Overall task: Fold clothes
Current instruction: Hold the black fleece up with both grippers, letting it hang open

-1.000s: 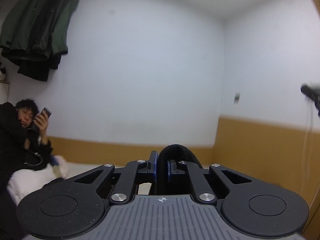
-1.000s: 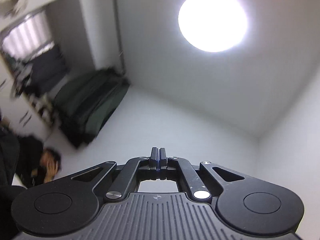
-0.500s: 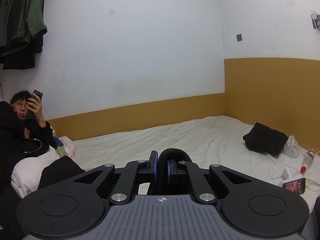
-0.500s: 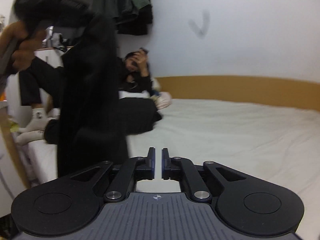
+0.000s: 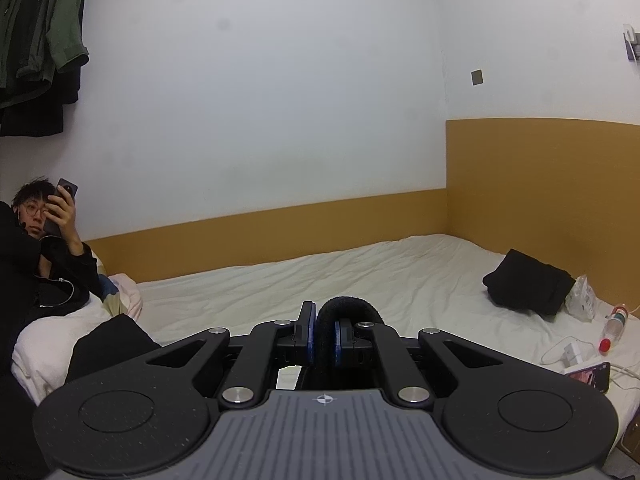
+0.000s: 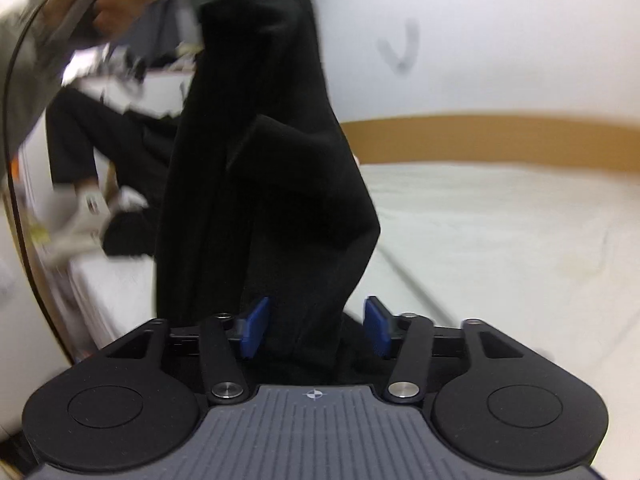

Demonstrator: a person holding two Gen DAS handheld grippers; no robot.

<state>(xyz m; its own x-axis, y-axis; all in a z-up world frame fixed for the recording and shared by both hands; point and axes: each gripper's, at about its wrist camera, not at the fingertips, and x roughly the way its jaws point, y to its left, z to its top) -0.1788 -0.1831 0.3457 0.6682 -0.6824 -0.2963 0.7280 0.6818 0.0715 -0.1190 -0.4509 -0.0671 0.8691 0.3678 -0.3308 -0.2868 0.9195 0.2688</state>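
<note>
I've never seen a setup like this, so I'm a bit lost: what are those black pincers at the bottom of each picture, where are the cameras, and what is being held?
There is no robot here. A person holds a two-finger clamp in each hand, and a wide-angle camera on each clamp looks forward along its fingers.

One picture comes from the left gripper. It is shut on a fold of the black garment, above a bed with a white sheet. On the bed lie a folded black garment, a bottle and a phone. Another person reclines at the left, looking at a phone.

The other picture comes from the right gripper. Its jaws are opening, with the hanging black cloth between them, not yet pinched.
</note>
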